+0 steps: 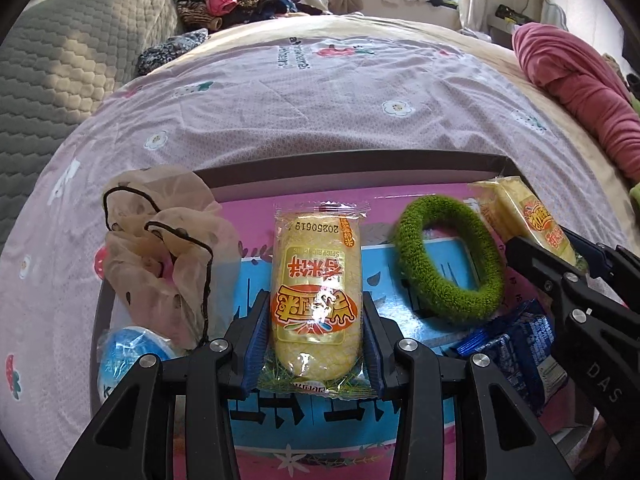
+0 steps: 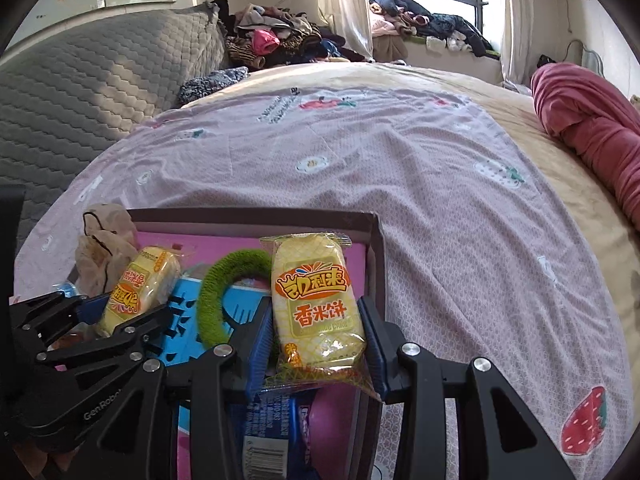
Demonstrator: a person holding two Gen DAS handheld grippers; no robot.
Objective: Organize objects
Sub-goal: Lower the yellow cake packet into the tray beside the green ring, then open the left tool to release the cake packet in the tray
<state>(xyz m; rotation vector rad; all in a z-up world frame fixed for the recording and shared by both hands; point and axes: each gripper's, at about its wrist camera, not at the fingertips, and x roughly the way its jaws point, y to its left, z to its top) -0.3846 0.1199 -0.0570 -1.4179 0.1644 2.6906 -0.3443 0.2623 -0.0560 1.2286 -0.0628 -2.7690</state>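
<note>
My left gripper [image 1: 316, 332] is shut on a yellow rice-cracker packet [image 1: 316, 292] over the pink and blue tray [image 1: 344, 170]. My right gripper [image 2: 318, 340] is shut on a second yellow rice-cracker packet [image 2: 316, 304] near the tray's right wall [image 2: 378, 264]. Each gripper shows in the other's view, the right one [image 1: 560, 264] at the right and the left one [image 2: 120, 312] at the left. A green fuzzy ring [image 1: 448, 256] lies in the tray between them. A beige scrunchie [image 1: 164, 248] sits on the tray's left rim.
A blue snack packet [image 1: 516, 352] lies in the tray at the right, a blue-lidded cup [image 1: 124, 360] at the left. The tray rests on a pink flowered bedsheet [image 1: 320, 96]. A grey quilt [image 1: 68, 52], piled clothes [image 1: 240, 0] and a red blanket [image 1: 580, 80] border the bed.
</note>
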